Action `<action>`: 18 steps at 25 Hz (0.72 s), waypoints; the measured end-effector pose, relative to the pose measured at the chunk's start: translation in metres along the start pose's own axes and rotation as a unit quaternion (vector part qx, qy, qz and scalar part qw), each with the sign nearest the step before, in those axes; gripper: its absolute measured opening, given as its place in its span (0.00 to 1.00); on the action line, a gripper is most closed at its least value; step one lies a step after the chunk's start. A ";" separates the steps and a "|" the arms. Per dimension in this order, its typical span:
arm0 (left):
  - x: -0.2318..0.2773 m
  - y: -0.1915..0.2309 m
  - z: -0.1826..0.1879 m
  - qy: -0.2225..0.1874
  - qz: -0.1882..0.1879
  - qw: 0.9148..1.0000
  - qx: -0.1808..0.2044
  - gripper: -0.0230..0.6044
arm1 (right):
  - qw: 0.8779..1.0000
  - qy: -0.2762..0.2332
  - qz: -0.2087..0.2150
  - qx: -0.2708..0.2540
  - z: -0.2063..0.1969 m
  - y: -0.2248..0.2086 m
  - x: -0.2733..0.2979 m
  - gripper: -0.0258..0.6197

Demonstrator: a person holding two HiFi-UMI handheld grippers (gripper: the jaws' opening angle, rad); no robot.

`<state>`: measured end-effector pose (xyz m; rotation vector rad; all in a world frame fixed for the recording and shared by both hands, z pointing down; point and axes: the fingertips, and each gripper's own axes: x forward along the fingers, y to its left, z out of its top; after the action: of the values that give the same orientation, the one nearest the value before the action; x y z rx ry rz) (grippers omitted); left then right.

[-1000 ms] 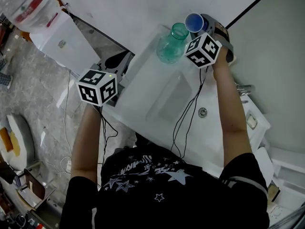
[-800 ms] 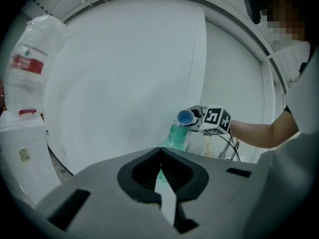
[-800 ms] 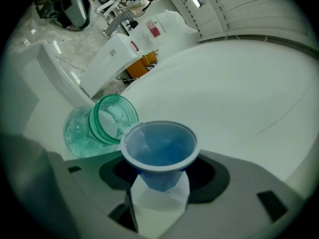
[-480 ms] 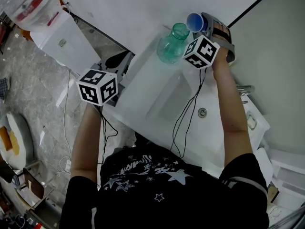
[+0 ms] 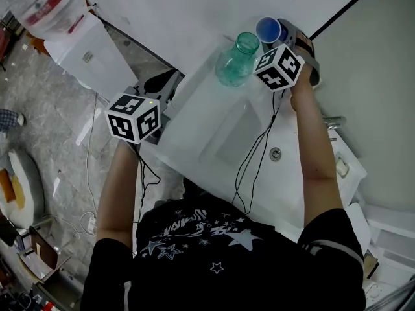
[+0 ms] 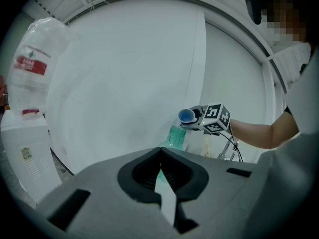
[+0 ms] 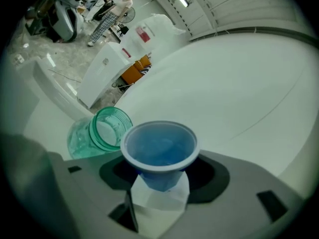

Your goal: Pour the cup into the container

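The right gripper (image 5: 275, 34) has its jaws clamped on a blue cup (image 5: 268, 28), the pads pressing its lower wall from both sides (image 7: 159, 182). The cup (image 7: 159, 146) sits mouth-up between those jaws, its white rim clear above them; what it holds cannot be made out. Just to the left of the jaws and slightly beyond them stands the container, a green glass jar (image 7: 97, 133) with an open mouth, its rim close beside the cup's rim but apart from it. The jar (image 5: 235, 60) rests on the white worktop (image 5: 194, 125). The left gripper (image 5: 157, 85) hangs off the worktop's edge, well apart from both, its jaws drawn together with nothing between them (image 6: 160, 167); jar and cup (image 6: 187, 115) lie far ahead of these jaws, slightly to the right
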<state>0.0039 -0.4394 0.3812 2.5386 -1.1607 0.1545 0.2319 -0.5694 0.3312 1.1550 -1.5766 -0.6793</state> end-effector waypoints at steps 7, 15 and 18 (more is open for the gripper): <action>-0.014 -0.006 -0.001 -0.005 -0.003 1.000 -0.002 0.06 | 0.997 -0.019 -0.006 0.074 0.004 -0.011 -0.018 0.46; -0.042 -0.008 0.005 -0.022 -0.006 1.000 -0.005 0.05 | 0.991 -0.026 -0.018 0.133 0.006 -0.015 -0.052 0.45; -0.052 -0.011 0.005 -0.025 -0.010 1.000 -0.005 0.05 | 0.988 -0.030 -0.014 0.154 0.008 -0.008 -0.065 0.45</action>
<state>-0.0224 -0.3980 0.3616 2.5580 -1.1512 0.0791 0.2280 -0.5138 0.2954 1.3950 -1.7624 -0.5044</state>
